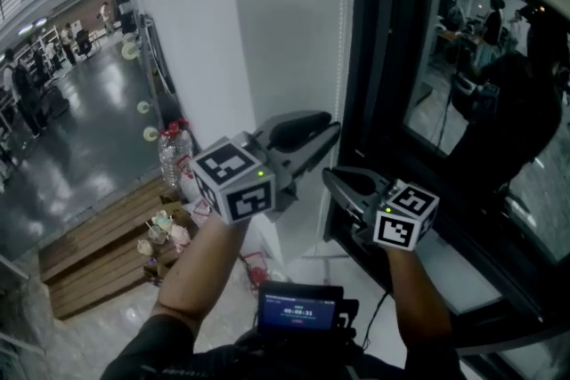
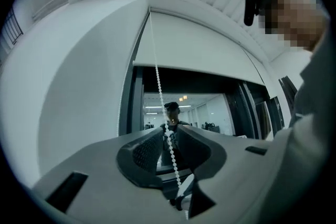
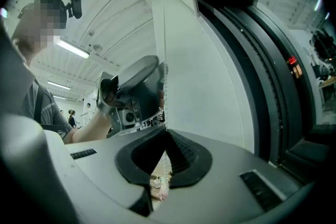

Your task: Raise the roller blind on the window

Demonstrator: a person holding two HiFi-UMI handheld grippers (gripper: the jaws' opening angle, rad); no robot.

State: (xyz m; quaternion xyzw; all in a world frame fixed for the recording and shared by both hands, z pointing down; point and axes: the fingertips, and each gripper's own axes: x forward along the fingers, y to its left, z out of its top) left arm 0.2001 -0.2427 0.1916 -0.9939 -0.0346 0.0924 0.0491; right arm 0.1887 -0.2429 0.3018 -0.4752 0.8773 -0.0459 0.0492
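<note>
As chain (image 2: 159, 86) passes, left claw (image 2: 169, 129) gapes.

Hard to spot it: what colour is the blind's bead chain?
White bead chain, clearest in the left gripper view.

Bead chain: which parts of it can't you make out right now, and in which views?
- Top end: in the left gripper view the bead chain climbs beside the roller blind; its drive is too small to tell.
- Lower loop: same view, hidden behind the open left claw.
- Head view: chain barely shows against the white wall.
- Right gripper view: the right claw is shut on it; the pads hide the pinch point.
</note>
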